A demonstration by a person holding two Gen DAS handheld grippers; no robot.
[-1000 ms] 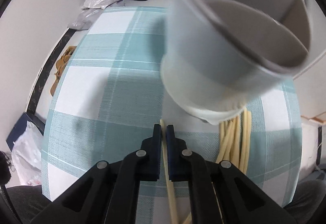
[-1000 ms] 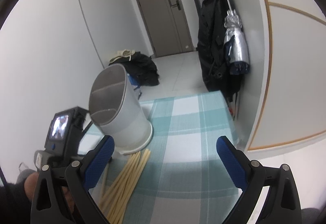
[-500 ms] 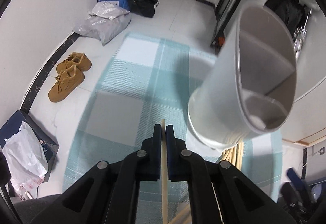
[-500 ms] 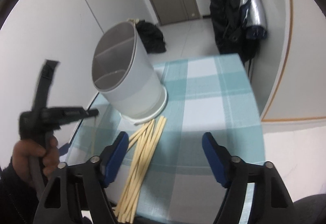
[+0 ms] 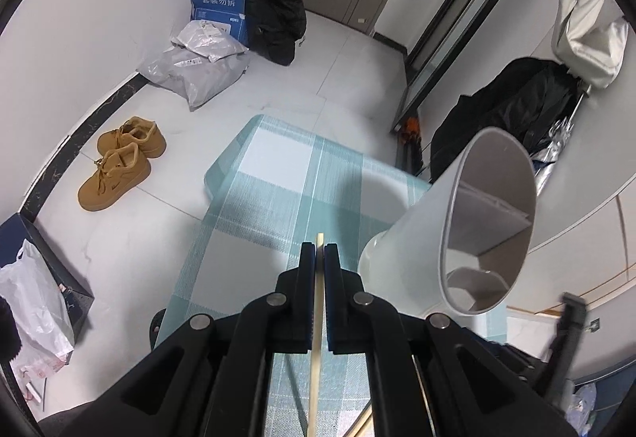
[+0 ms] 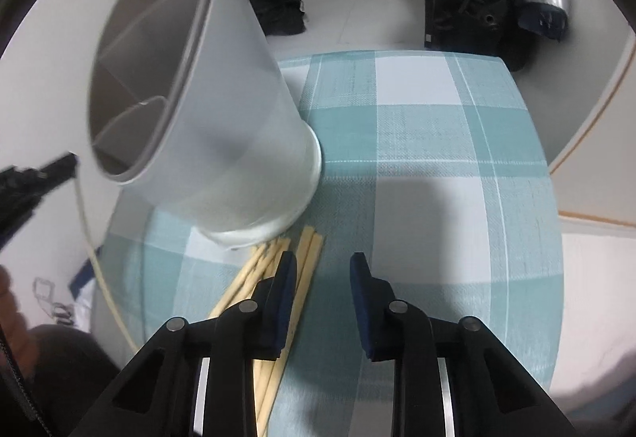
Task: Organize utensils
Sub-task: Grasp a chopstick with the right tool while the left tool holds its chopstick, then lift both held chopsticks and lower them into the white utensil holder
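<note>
- The left gripper (image 5: 320, 252) is clamped on a single chopstick (image 5: 315, 337), which is held lengthwise between the jaws with its tip just past them, above the checked tablecloth (image 5: 274, 198).
- The white utensil holder (image 5: 457, 246) is seen to the right of that gripper, with its divided mouth open and nothing visible inside the compartments that show.
- For the step in hand, the held stick is best brought over the rim of one compartment, tilted steeply tip-down, and let go only once the tip is well inside, so that it is not bounced off the wall or the divider.
- In the right wrist view the holder (image 6: 190, 87) is placed at the upper left, and the loose chopsticks (image 6: 278, 278) are fanned on the cloth just below its base.
- The right gripper (image 6: 324, 264) is closing; nothing is pressed between its pads, and the pile is lying under and beside its left-hand finger, not between the two.
- A clean pick is judged to need the jaws shifted towards the pile and one stick singled out.
</note>
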